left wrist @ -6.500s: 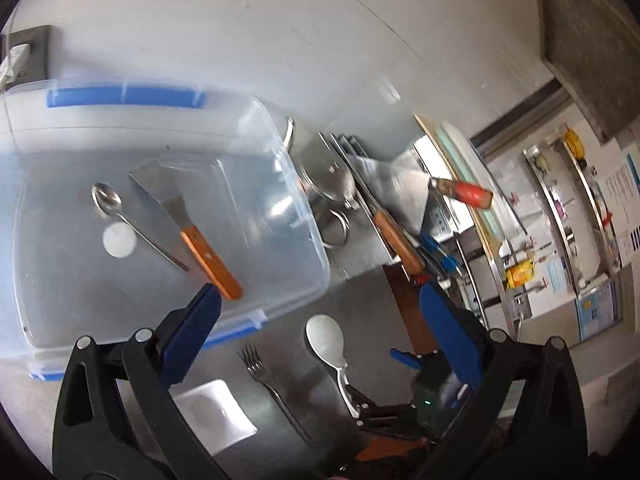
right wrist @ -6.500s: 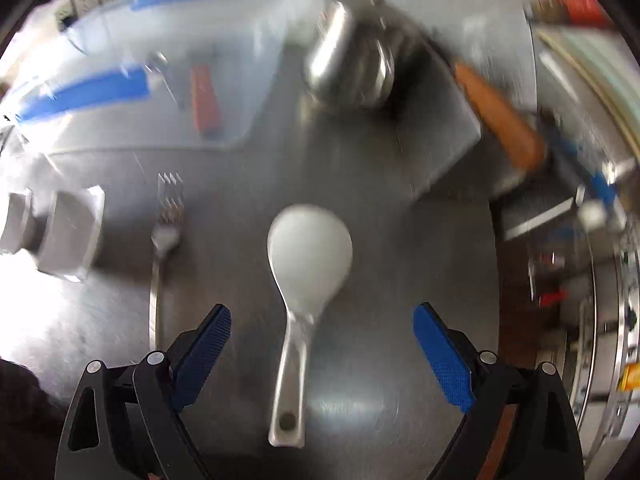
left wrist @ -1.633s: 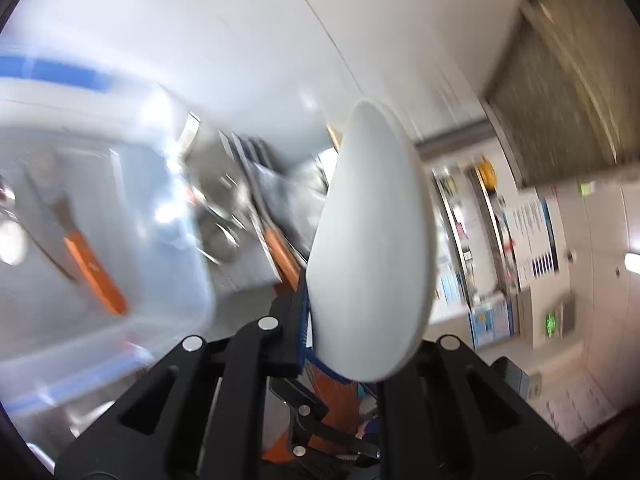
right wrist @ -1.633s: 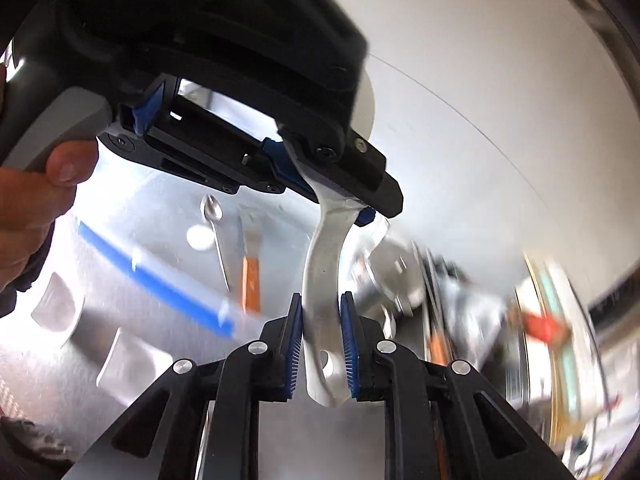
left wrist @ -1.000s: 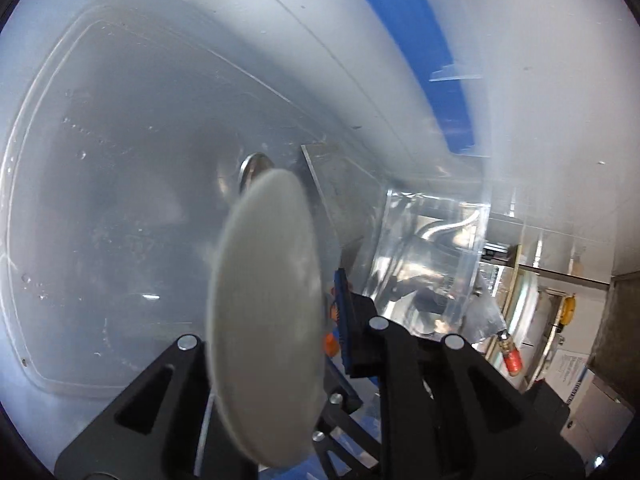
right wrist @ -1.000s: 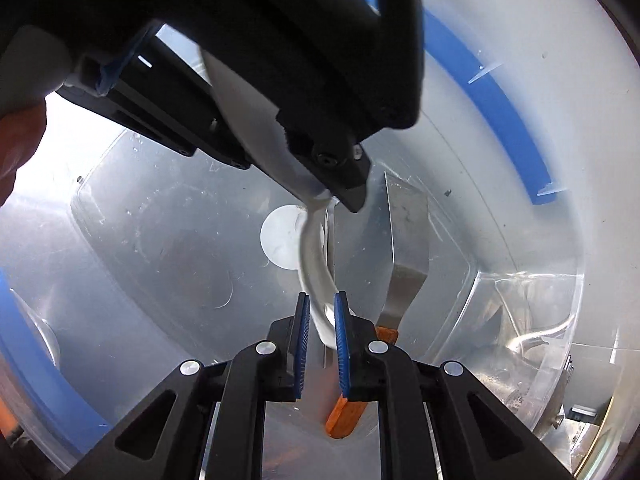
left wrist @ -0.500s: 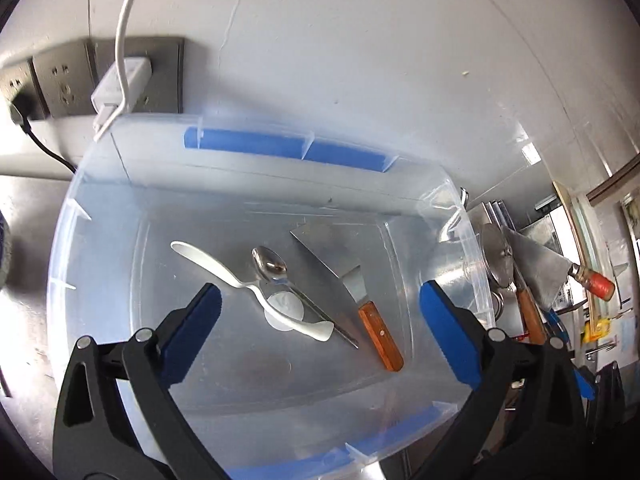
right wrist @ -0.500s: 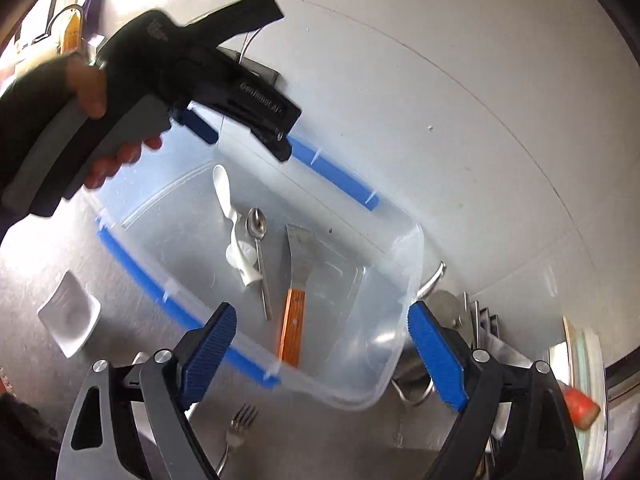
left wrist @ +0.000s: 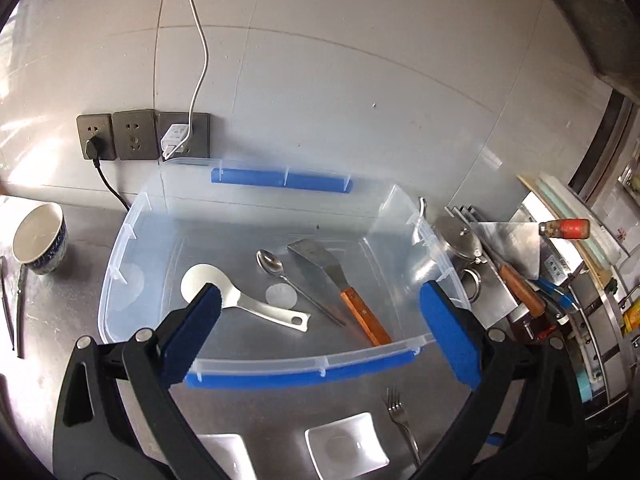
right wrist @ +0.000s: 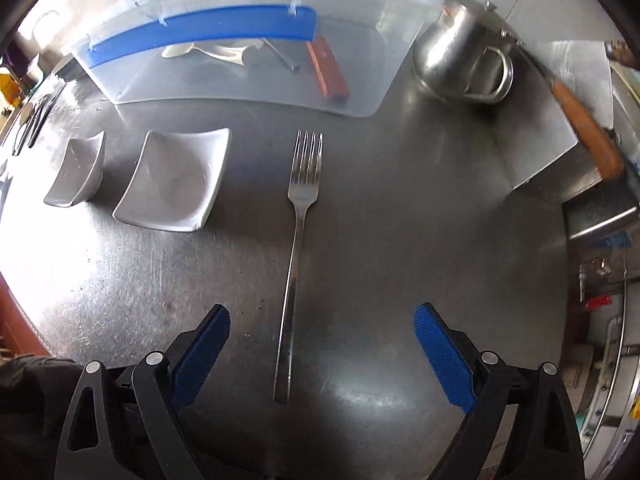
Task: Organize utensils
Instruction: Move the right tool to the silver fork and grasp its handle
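A clear plastic bin [left wrist: 256, 364] with blue handles stands by the wall. Inside lie a white rice paddle [left wrist: 224, 292], a metal spoon [left wrist: 272, 264] and a spatula with an orange wooden handle [left wrist: 340, 292]. My left gripper [left wrist: 320, 328] hangs open and empty above the bin's front edge. A steel fork [right wrist: 298, 240] lies on the metal counter in front of the bin [right wrist: 360, 92], tines toward it. My right gripper [right wrist: 322, 356] points down over the fork's handle end, open, with the handle between the blue pads but untouched. The fork [left wrist: 402, 420] also shows in the left wrist view.
Two small white square dishes [right wrist: 176, 180] [right wrist: 76, 168] sit left of the fork. A steel lidded pot [right wrist: 464, 56] stands right of the bin, beside a cleaver with a wooden handle [right wrist: 588, 120]. A blue-and-white bowl [left wrist: 38, 240] is far left; wall sockets [left wrist: 134, 140] are behind the bin.
Both grippers let go of the rice paddle, which now lies in the bin. The left gripper rose and pulled back; the right swung away to the fork on the counter.
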Tool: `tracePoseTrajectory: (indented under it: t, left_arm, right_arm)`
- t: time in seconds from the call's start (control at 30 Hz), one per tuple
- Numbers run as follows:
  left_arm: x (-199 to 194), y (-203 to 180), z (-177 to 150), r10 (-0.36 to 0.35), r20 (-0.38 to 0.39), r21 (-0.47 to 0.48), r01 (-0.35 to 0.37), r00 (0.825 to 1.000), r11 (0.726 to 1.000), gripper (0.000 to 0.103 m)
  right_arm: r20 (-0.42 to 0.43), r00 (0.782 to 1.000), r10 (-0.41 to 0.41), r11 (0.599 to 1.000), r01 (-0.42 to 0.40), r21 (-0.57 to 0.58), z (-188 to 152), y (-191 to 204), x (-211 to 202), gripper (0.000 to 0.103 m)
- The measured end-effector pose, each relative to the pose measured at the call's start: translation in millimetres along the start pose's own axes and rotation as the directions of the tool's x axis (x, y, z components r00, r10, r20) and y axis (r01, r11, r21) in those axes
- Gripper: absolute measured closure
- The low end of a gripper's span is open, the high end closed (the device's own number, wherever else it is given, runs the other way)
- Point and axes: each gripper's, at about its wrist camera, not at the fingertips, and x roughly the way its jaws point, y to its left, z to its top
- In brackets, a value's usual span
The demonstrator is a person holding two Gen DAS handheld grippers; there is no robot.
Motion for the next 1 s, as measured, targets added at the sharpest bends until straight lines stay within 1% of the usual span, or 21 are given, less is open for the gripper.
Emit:
tracePoseTrajectory:
  t: [0.03, 0.07, 0.17, 0.27, 0.37, 0.47, 0.6, 0.7, 0.8, 0.83, 0.87, 0.9, 0.93, 0.97, 1.0]
  left_arm:
    - [-4.4, -0.5, -7.8, -0.01, 0.009, -0.011, 0.01, 1.0, 1.0, 0.008]
    - [-6.0, -1.4, -16.3, -0.019, 0.002, -0.016, 0.019, 1.0, 1.0, 0.008]
    - [-5.4, 0.5, -39.0, -0.018, -0.051, -0.047, 0.016, 0.999, 0.999, 0.008]
    - [-0.4, 10.3, -62.3, -0.003, -0.11, -0.092, -0.007, 0.994, 0.996, 0.008]
    - [-2.5, 19.0, -81.1, 0.023, -0.145, -0.111, -0.04, 0.989, 0.993, 0.008]
    - [-7.7, 21.3, -91.6, 0.037, -0.152, -0.119, -0.055, 0.988, 0.991, 0.008]
    - [-9.1, 19.5, -97.8, 0.032, -0.167, -0.126, -0.054, 0.985, 0.991, 0.008]
    - [-9.0, 17.2, -101.0, 0.027, -0.177, -0.122, -0.049, 0.984, 0.991, 0.008]
    - [-6.9, 15.9, -104.0, 0.018, -0.191, -0.124, -0.042, 0.981, 0.991, 0.008]
    - [-5.5, 15.4, -104.7, 0.016, -0.196, -0.126, -0.041, 0.98, 0.991, 0.008]
    - [-3.8, 15.2, -105.5, 0.012, -0.202, -0.128, -0.039, 0.979, 0.991, 0.008]
    - [-2.0, 15.0, -106.3, 0.008, -0.207, -0.133, -0.037, 0.978, 0.99, 0.008]
    - [-0.2, 14.6, -106.5, 0.005, -0.212, -0.137, -0.035, 0.977, 0.99, 0.008]
    - [1.9, 13.9, -107.0, 0.002, -0.218, -0.141, -0.033, 0.976, 0.989, 0.008]
    - [3.9, 12.7, -107.6, -0.004, -0.223, -0.144, -0.029, 0.975, 0.989, 0.008]
  right_arm:
    - [0.0, 1.0, 0.0, 1.0, 0.0, -0.003, -2.4, 4.3, 6.1, 0.01]
    - [-0.002, 1.0, -0.011, 1.0, 0.011, -0.016, -3.2, 9.9, 8.9, 0.01]
    - [-0.02, 0.999, -0.028, 0.999, 0.027, -0.044, -5.0, 22.2, 20.6, 0.01]
    - [-0.064, 0.998, -0.006, 1.0, 0.005, -0.011, -7.0, 24.1, 31.3, 0.01]
    - [-0.098, 0.995, 0.009, 0.999, -0.006, 0.032, -8.4, 21.2, 42.3, 0.01]
    - [-0.12, 0.992, 0.032, 0.997, -0.024, 0.072, -9.8, 18.1, 50.3, 0.01]
    - [-0.141, 0.987, 0.073, 0.994, -0.061, 0.093, -9.7, 13.3, 60.3, 0.01]
    - [-0.135, 0.988, 0.08, 0.993, -0.066, 0.101, -8.7, 13.6, 65.1, 0.01]
    - [-0.118, 0.987, 0.11, 0.989, -0.096, 0.114, -11.6, 13.2, 64.1, 0.011]
    - [-0.117, 0.987, 0.11, 0.989, -0.098, 0.109, -12.2, 14.3, 63.0, 0.013]
    - [-0.118, 0.988, 0.096, 0.992, -0.086, 0.092, -12.4, 16.7, 61.3, 0.02]
    - [-0.113, 0.99, 0.08, 0.995, -0.073, 0.073, -12.0, 19.1, 58.0, 0.031]
    - [-0.104, 0.991, 0.084, 0.995, -0.078, 0.06, -12.6, 21.0, 55.2, 0.038]
    - [-0.097, 0.992, 0.084, 0.996, -0.08, 0.044, -13.1, 24.3, 51.8, 0.053]
    - [-0.096, 0.992, 0.079, 0.997, -0.077, 0.031, -13.0, 26.3, 49.8, 0.058]
